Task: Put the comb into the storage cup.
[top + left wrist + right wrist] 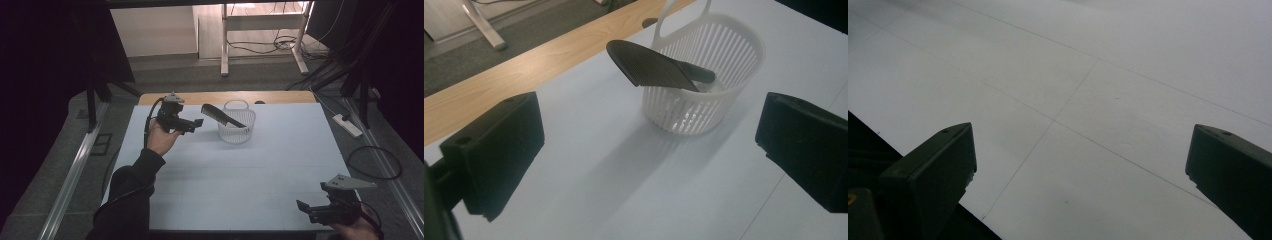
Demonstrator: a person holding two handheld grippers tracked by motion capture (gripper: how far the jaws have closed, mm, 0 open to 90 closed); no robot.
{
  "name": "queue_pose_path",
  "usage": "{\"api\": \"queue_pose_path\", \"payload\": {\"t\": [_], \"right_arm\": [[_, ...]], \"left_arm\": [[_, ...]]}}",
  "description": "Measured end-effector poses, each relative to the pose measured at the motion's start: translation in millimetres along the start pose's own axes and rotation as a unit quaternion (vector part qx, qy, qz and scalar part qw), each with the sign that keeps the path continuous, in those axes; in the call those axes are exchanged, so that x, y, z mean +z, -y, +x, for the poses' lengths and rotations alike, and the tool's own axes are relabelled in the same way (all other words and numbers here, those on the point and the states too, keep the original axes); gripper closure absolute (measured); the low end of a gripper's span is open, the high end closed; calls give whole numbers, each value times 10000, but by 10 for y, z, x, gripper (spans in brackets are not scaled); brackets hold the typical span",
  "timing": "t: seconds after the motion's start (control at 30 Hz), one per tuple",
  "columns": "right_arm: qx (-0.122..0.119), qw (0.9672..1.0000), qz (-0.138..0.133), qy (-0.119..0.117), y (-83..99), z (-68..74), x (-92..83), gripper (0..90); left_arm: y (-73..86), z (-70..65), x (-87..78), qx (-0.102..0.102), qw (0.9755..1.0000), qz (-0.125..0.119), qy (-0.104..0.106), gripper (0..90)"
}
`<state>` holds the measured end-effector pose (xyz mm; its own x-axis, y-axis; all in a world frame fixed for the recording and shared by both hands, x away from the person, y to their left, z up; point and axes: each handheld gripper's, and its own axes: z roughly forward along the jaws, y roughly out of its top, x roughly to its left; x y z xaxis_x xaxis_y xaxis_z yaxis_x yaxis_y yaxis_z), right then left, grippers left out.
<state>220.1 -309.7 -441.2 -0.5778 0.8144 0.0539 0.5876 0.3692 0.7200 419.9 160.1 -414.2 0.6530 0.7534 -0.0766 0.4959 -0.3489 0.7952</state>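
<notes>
A white slatted basket [237, 128] [719, 85] stands at the far middle of the white table [240, 170]. A black comb [220, 115] [651, 65] leans in it, its toothed end sticking out over the rim to the left. My left gripper [194, 125] [649, 155] hovers just left of the basket, open, with nothing between its jaws. My right gripper [306, 209] [1080, 175] is held low at the table's near right corner, open and empty, over bare table surface.
A wooden strip [220, 97] [524, 75] runs along the table's far edge. Beyond it are desk legs [225, 45] and cables [280, 44] on the floor. A power strip [347, 125] and a cable loop [375, 162] lie on the floor at the right.
</notes>
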Motion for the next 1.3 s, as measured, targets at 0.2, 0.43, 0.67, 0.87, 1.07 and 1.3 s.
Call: {"api": "queue_pose_path", "payload": {"t": [0.2,0.43,0.67,0.87,1.07,1.3], "right_arm": [[-7,10000,8,12,0,1,-1,4],[14,10000,-15,10,1,-2,-3,3],[25,10000,-26,17,1,-3,-5,3],[14,10000,-18,29,0,-1,-2,3],[4,10000,-15,46,0,2,-5,3],[59,9999,-105,48,8,-5,-23,4]], "left_arm": [[44,-31,-69,65,9999,-139,-39,0],[135,-37,-129,126,9996,-264,-62,0],[237,-38,-186,121,9992,-356,-116,0],[328,-52,-222,132,9986,-503,-77,0],[396,-100,-239,222,9980,-569,-169,0],[451,-130,-256,219,9980,-573,-141,0]]}}
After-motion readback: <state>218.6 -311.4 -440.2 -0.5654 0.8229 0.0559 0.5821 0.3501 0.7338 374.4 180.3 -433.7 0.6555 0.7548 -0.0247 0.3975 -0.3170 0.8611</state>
